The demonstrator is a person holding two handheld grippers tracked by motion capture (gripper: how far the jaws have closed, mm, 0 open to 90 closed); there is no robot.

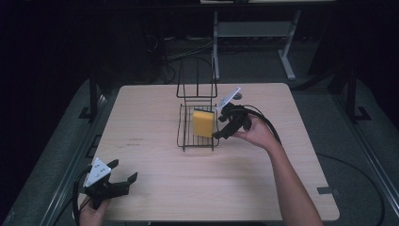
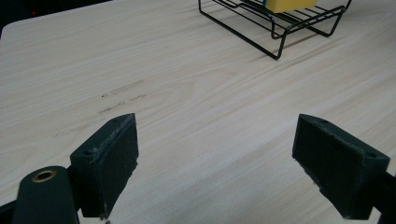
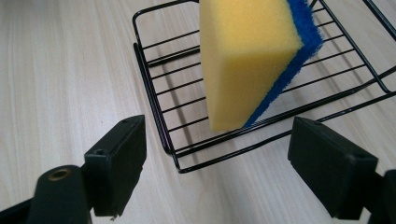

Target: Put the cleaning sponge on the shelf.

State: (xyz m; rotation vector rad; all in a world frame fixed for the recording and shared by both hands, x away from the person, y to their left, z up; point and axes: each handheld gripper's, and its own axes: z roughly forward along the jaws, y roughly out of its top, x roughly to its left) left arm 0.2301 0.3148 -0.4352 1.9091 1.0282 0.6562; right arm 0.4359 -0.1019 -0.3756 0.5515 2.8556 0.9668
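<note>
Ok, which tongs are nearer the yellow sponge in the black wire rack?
Right. The right tongs sit open just beside the yellow sponge with the blue backing in the black wire rack; the left tongs are open, far off at the table's near-left corner.

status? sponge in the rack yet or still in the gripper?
Done: the sponge stands on edge in the wire rack, yellow face and blue scrub layer visible. In hand: nothing; the right gripper sits open just short of the rack, and the left gripper is open near the table edge. Left: apparently pulling back.
</note>
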